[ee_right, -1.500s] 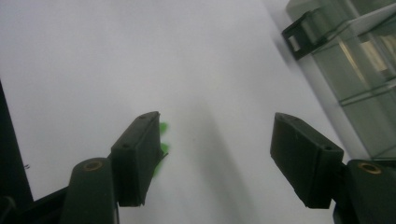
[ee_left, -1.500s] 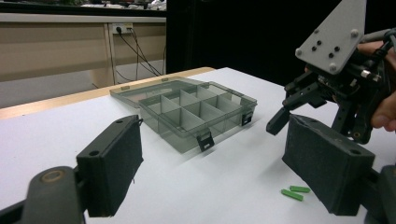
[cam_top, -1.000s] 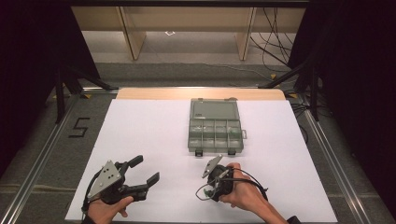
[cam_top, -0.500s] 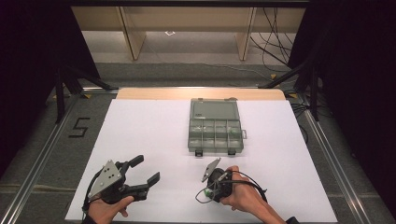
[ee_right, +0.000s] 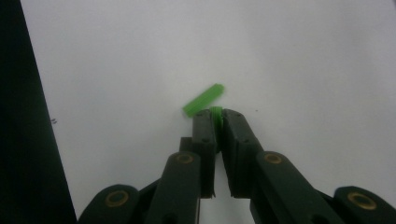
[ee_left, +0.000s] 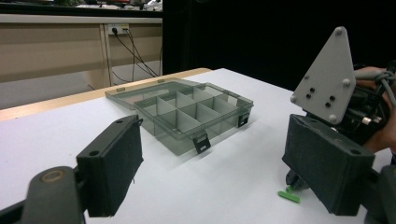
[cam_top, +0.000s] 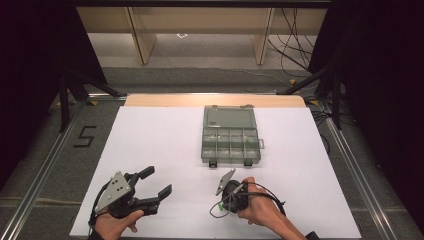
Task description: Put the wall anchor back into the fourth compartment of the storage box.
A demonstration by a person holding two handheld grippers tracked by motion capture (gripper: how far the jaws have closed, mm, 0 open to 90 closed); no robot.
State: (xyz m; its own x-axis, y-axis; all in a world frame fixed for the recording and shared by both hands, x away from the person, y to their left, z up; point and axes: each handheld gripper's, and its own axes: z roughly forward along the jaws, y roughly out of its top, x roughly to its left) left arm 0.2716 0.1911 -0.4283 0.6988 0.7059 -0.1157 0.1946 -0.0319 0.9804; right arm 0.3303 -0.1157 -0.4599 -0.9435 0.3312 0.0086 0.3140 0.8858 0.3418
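Between the earlier high view and this one, little has shifted: both hands sit where they were, and the right gripper [cam_top: 223, 181] has just been closing its jaws, with a small green plastic piece between them.

High view: the clear grey plastic compartment box [cam_top: 230, 135] lies open at twelve o'clock on the white table [cam_top: 150, 140], lid folded back away from the person. A speck of green shows in one right-hand compartment [cam_top: 247, 141] (too small to identify). The left gripper [cam_top: 156, 183] rests at seven o'clock, jaws spread wide and empty. The right gripper sits at about five o'clock, just short of the box's front edge.

Left gripper view: its two black padded jaws stand far apart with nothing between them. The box [ee_left: 187, 114] lies ahead at eleven o'clock, its dividers plain. A short green plastic peg [ee_left: 288, 196] lies on the table at four o'clock, under the right gripper [ee_left: 299, 179].

Right gripper view: the jaws are pinched narrow on a small green piece [ee_right: 216, 116] at their tips. A second green peg [ee_right: 203, 100] lies loose on the table, just beyond the tips at eleven o'clock.

Judged from this, the pick-up looks made; carrying the piece to a compartment is left, and the loose peg remains.
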